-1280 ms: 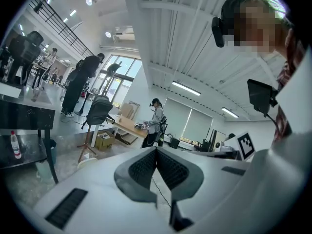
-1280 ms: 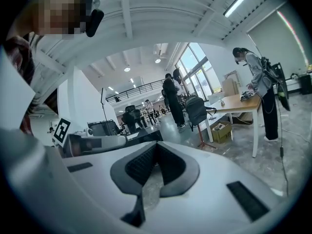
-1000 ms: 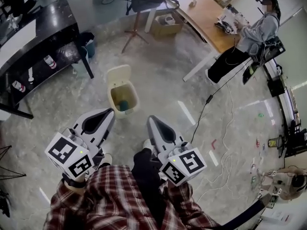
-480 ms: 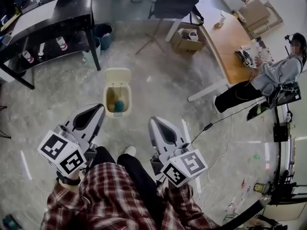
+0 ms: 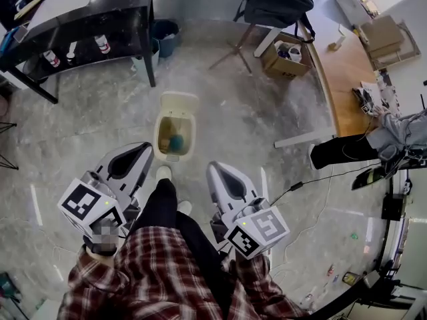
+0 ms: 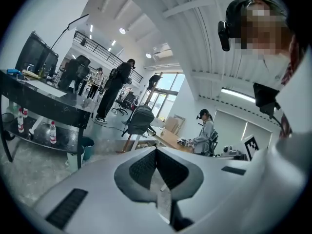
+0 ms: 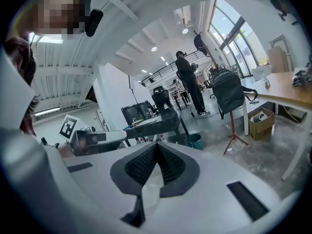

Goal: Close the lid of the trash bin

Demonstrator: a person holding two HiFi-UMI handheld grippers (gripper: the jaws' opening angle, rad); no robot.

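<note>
The grey left gripper (image 5: 143, 151) is clenched: in the left gripper view its two dark ribbed pads (image 6: 145, 167) meet at the tip with nothing between them. The grey right gripper (image 5: 212, 169) is clenched too, its pads (image 7: 171, 165) pressed together at the tip and holding nothing. Each carries a cube with black and white square markers at its rear, and both point forward, side by side, in front of the person's red plaid shirt (image 5: 160, 272) and dark trousers (image 5: 167, 209).

Beyond and between the two tips, a small cream plastic trash bin (image 5: 175, 155) stands on the mottled grey floor (image 5: 87, 125). Its rounded cream lid (image 5: 180, 103) is open, tipped back on the far side, so the inside shows. A teal round object (image 5: 177, 141) lies in it with something brownish beside it. A white shoe (image 5: 163, 173) is just in front of the bin.

Farther off on the left is a black table (image 5: 100, 12) with bottles on its lower shelf and a blue bucket (image 5: 165, 35) beside it. Ahead stands a dark backpack (image 5: 277, 2) on a stand, with an open cardboard box (image 5: 283, 51) near it. On the right, a seated person (image 5: 387, 139) is at a wooden desk (image 5: 343, 92).
</note>
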